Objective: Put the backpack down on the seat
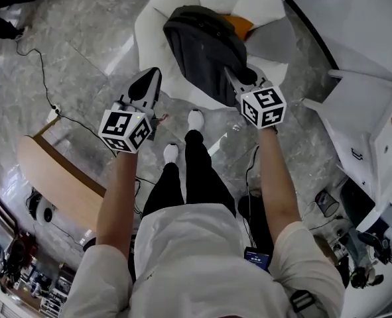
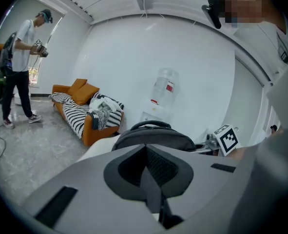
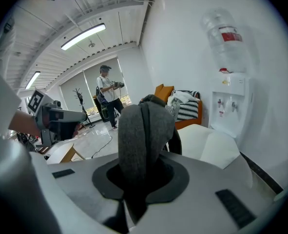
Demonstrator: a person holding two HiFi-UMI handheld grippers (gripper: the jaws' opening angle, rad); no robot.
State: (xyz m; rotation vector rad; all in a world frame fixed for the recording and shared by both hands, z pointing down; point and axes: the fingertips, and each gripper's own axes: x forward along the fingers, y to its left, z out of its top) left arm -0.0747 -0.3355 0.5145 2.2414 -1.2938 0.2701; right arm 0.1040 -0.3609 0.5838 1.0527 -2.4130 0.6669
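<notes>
A dark grey backpack (image 1: 199, 45) is over the white seat (image 1: 159, 18), at the top of the head view; I cannot tell whether its weight rests on the cushion. My right gripper (image 1: 237, 78) is at the bag's near right edge, shut on a grey strap (image 3: 141, 126) that rises between its jaws. My left gripper (image 1: 147, 85) hovers by the seat's near left corner, apart from the bag, its jaws together with nothing in them. In the left gripper view the backpack (image 2: 156, 136) and its top handle show just beyond the jaws.
An orange cushion (image 1: 241, 25) lies on the seat behind the bag. A wooden table (image 1: 56, 177) stands at the left, with a cable (image 1: 46, 88) across the floor. White furniture (image 1: 368, 85) stands at the right. An orange sofa (image 2: 80, 113), a water dispenser (image 2: 159, 101) and a standing person (image 2: 22, 67) are beyond.
</notes>
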